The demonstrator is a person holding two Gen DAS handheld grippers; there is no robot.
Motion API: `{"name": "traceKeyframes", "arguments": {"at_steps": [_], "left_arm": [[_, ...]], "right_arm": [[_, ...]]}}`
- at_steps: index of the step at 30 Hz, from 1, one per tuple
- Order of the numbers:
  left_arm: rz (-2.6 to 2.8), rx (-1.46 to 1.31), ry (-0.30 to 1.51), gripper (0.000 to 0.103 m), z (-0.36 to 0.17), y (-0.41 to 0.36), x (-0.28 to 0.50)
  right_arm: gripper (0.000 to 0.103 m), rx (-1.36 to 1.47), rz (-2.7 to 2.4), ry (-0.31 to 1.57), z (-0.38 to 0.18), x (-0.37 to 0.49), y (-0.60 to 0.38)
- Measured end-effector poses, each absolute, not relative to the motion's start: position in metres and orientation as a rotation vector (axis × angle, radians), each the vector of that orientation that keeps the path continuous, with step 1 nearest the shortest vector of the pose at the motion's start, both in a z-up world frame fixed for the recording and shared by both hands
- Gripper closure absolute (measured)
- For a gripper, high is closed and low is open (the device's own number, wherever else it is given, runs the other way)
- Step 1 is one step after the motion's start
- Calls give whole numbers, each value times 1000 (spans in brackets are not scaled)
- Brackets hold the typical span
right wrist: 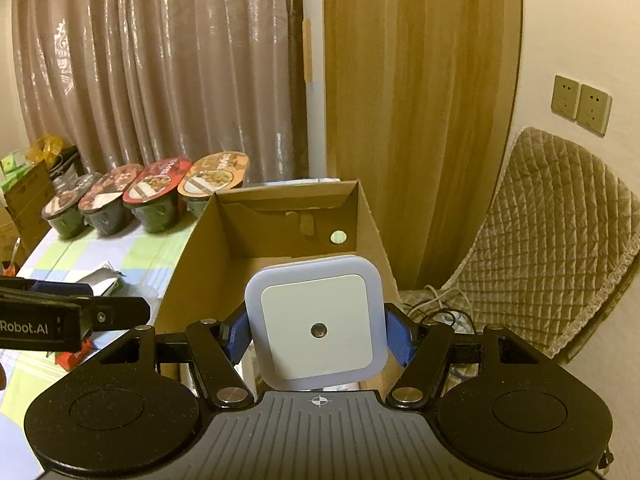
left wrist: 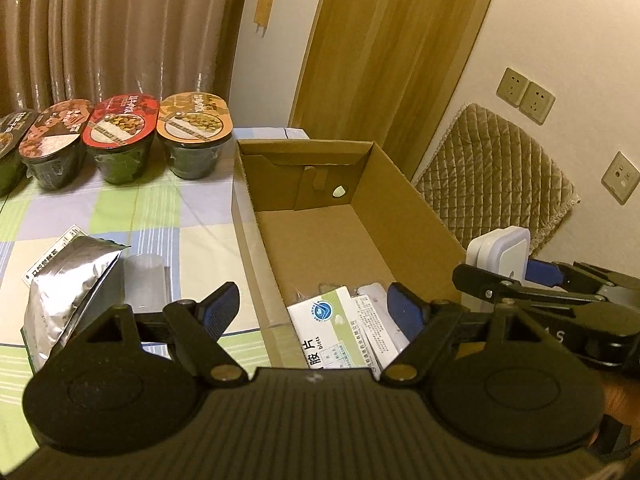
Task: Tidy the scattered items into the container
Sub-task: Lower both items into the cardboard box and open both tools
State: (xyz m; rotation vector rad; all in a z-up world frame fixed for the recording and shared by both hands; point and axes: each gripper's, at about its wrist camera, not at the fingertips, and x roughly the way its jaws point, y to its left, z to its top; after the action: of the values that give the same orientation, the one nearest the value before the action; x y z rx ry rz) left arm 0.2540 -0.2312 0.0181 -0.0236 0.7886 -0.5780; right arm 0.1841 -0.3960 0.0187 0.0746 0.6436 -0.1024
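Right wrist view, nearest first: the right gripper (right wrist: 318, 336) has its blue pads (right wrist: 239, 338) pressed on both sides of a square white night light (right wrist: 316, 322), held upright at the near right corner of the cardboard box (right wrist: 200, 264). Left wrist view shows what that one can't: the box's near end already holds a white-and-green tablet pack (left wrist: 332, 322) w/ other flat packets beside it, while the far half of the floor is bare, so there's open room inside. Left gripper (left wrist: 314, 312) hangs wide open and empty, its jaws straddling the box's near left wall (one finger outside over the checked tablecloth (left wrist: 160, 216), one inside). Just left of it lie a silver foil pouch (left wrist: 68, 292) and a clear plastic cup (left wrist: 144, 284), close to the box wall. Farther back, four instant food bowls (left wrist: 120, 136) line the table's far edge by the curtain (left wrist: 112, 28). Right of the box stands a quilted chair back (right wrist: 552, 232).
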Motion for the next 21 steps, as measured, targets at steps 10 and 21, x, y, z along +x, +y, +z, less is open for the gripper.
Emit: {"name": "traceKeyframes", "arguments": {"at_steps": [10, 21], "left_arm": [[-552, -50, 791, 26, 15, -216, 257], [-523, -55, 801, 26, 6, -194, 247]], "right_arm": [[18, 68, -65, 624, 21, 194, -391], [13, 108, -79, 658, 15, 168, -395]]}}
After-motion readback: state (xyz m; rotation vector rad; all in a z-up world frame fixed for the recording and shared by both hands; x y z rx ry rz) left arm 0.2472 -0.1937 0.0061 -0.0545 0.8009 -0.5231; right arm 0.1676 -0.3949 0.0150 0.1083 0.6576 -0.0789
